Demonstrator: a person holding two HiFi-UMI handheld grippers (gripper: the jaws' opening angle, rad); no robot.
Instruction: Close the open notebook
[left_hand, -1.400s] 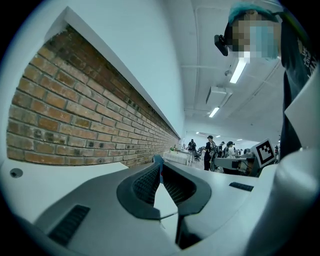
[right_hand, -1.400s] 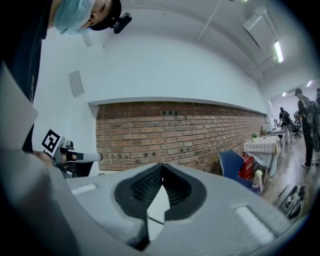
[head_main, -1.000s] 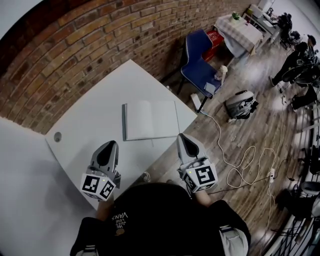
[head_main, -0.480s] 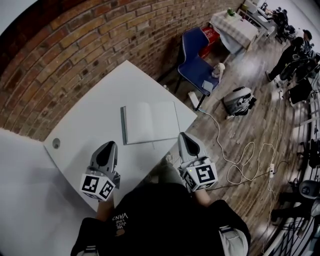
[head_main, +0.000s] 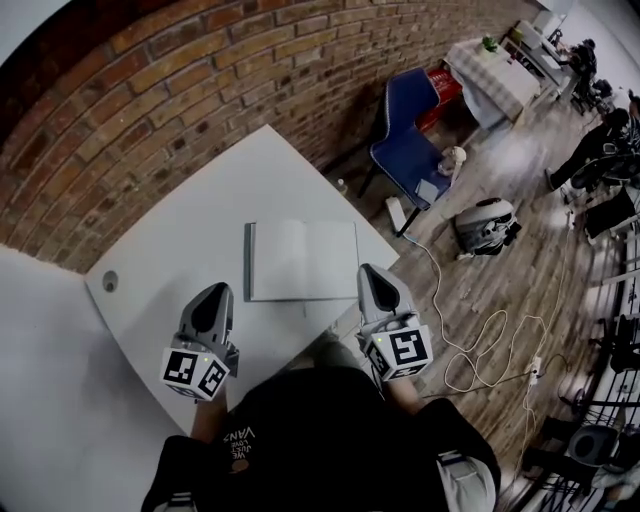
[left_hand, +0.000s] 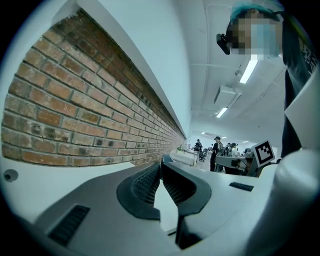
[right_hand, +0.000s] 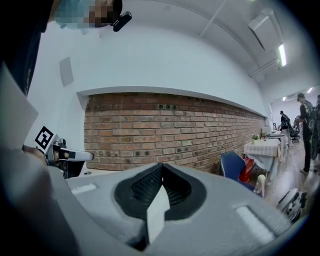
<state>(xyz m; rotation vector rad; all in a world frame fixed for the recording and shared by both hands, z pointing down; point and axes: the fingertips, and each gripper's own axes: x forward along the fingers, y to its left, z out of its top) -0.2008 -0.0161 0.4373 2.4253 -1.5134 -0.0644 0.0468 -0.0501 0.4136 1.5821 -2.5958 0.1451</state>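
The notebook (head_main: 300, 260) lies open on the white table (head_main: 180, 240), blank white pages up, its dark edge to the left. My left gripper (head_main: 220, 291) hovers over the table's near edge, just left of and below the notebook, jaws shut and empty. My right gripper (head_main: 368, 272) is at the notebook's lower right corner, near the table edge, also shut with nothing held. In the left gripper view the left gripper (left_hand: 161, 163) has its ribbed pads meeting at the tip. The right gripper (right_hand: 161, 167) looks the same in its own view. The notebook is hidden in both gripper views.
A brick wall (head_main: 200, 90) runs behind the table. There is a small round hole (head_main: 109, 281) in the tabletop at left. To the right are a blue chair (head_main: 405, 130), a grey bag (head_main: 487, 225) and a white cable (head_main: 470, 330) on the wooden floor. People stand far right.
The notebook and table edge sit lower in the head view, closer to both grippers. Both grippers stay shut and empty.
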